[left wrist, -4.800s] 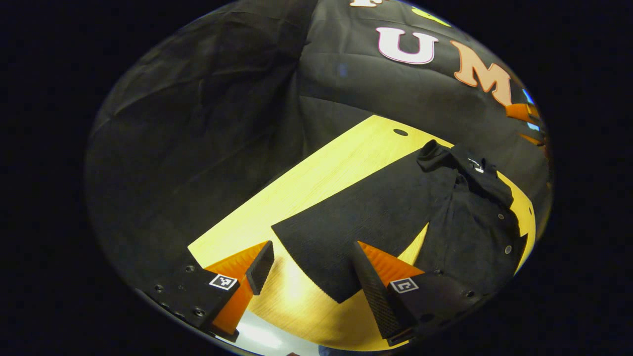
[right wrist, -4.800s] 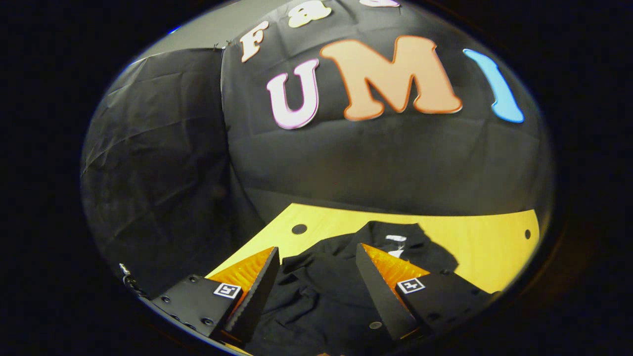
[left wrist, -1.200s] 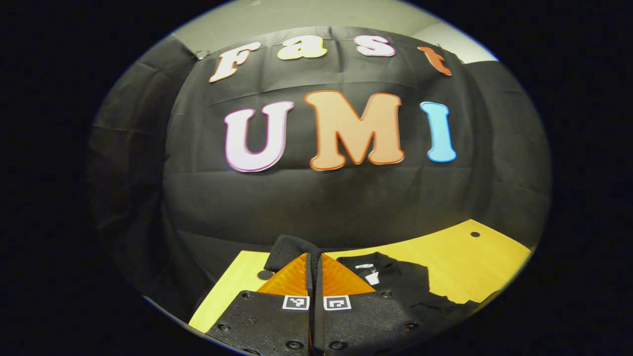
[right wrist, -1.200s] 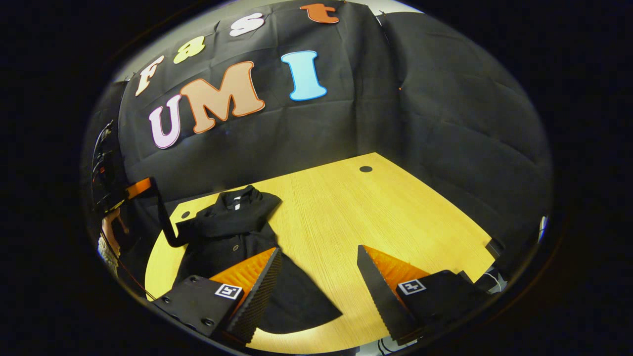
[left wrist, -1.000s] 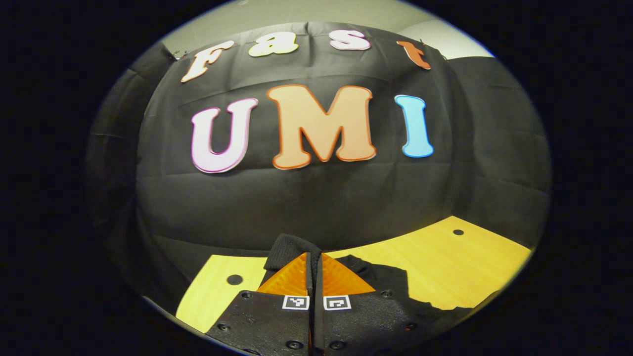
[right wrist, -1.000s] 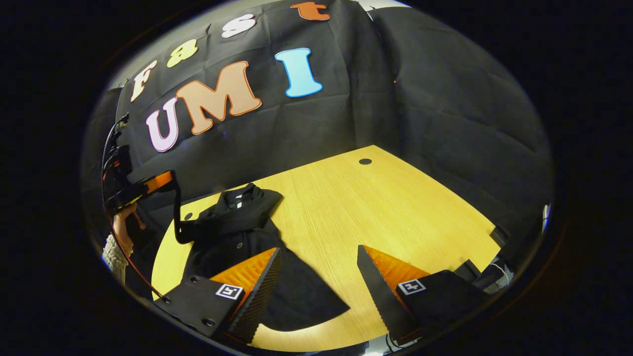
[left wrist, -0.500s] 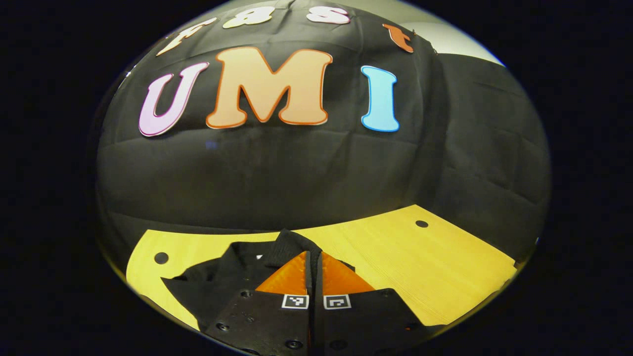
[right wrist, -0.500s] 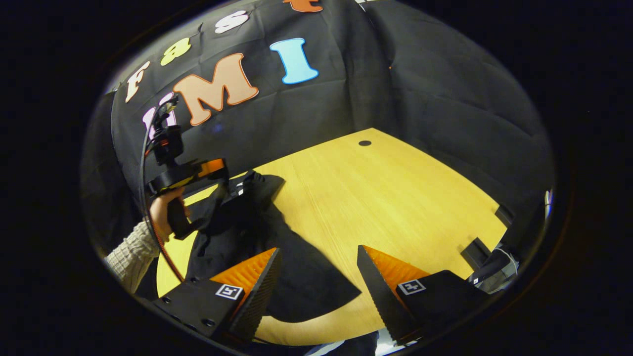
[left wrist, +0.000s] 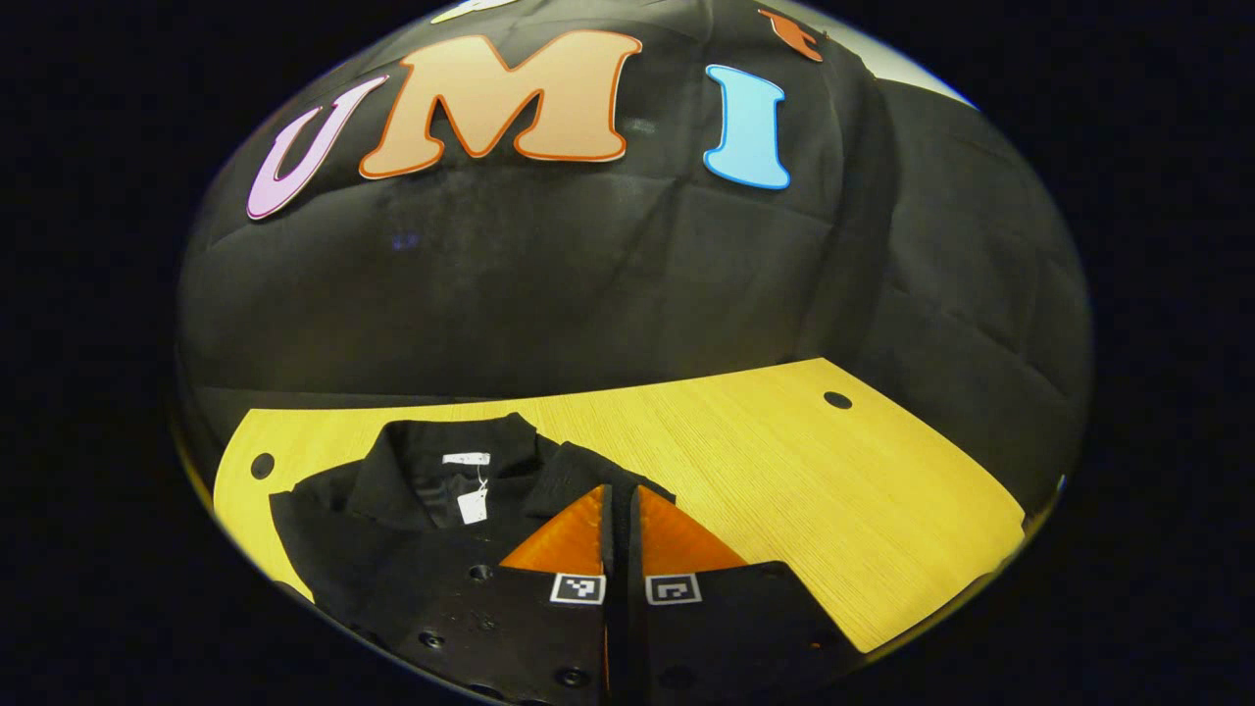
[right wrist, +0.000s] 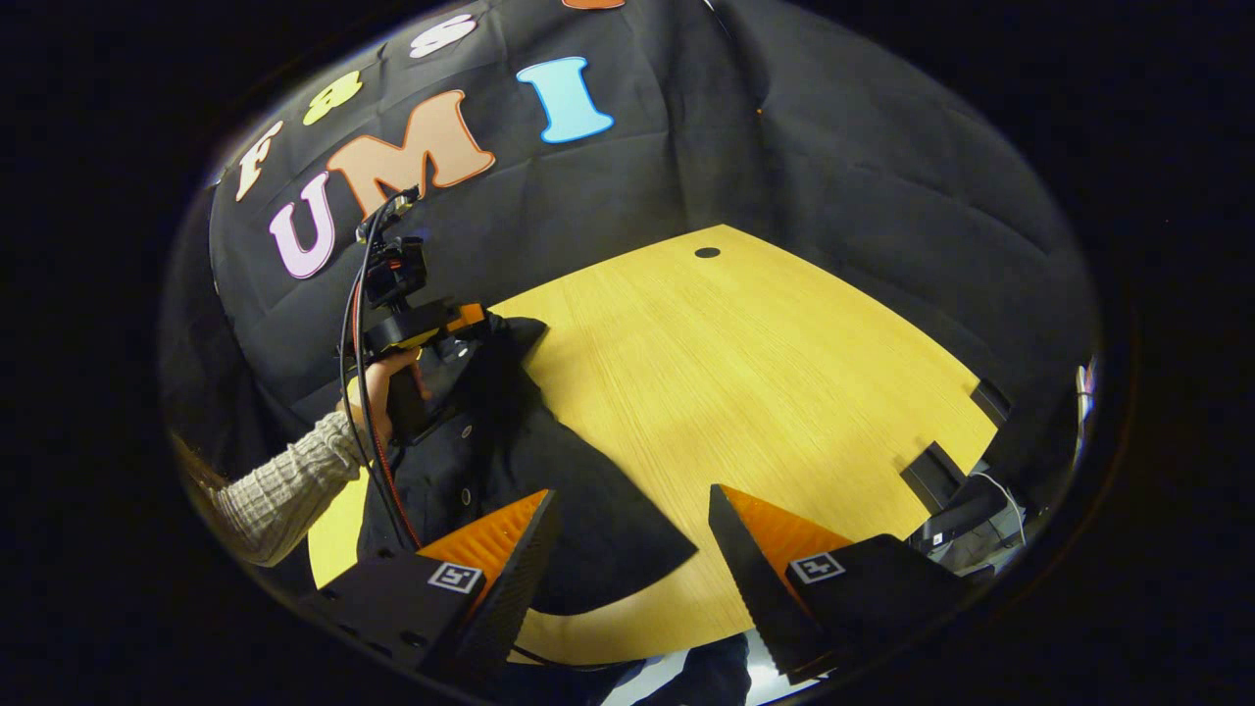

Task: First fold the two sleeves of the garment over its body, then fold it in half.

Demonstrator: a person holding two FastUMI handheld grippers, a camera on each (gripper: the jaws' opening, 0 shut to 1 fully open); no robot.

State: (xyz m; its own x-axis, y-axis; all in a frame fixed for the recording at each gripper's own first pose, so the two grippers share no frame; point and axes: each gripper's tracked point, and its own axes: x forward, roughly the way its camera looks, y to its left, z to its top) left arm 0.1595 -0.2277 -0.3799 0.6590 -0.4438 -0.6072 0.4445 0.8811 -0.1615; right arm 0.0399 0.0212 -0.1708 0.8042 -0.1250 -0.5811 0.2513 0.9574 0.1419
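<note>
Left claw: fingers pressed together on a fold of black cloth, a sleeve of the garment. The pinched cloth rises between the fingertips and lies over the garment's body, just right of the collar. In the right gripper view, the left claw is seen farther off, held by a hand in a knitted sleeve cuff, above the collar end of the garment.

Right claw: fingers spread wide, nothing between them. It hangs above the near edge of the bench; the garment's hem corner lies below and between its fingers, not touching them.

Garment: black, buttoned, with a white tag inside the collar. It lies on the left part of the yellow wooden bench, collar toward the booth wall, hem toward the near edge. One sleeve is lifted across the chest in the left claw. The rest of the garment lies spread on the bench.

Bench: a round hole near the far right corner and another at the far left, beside the garment's shoulder.
</note>
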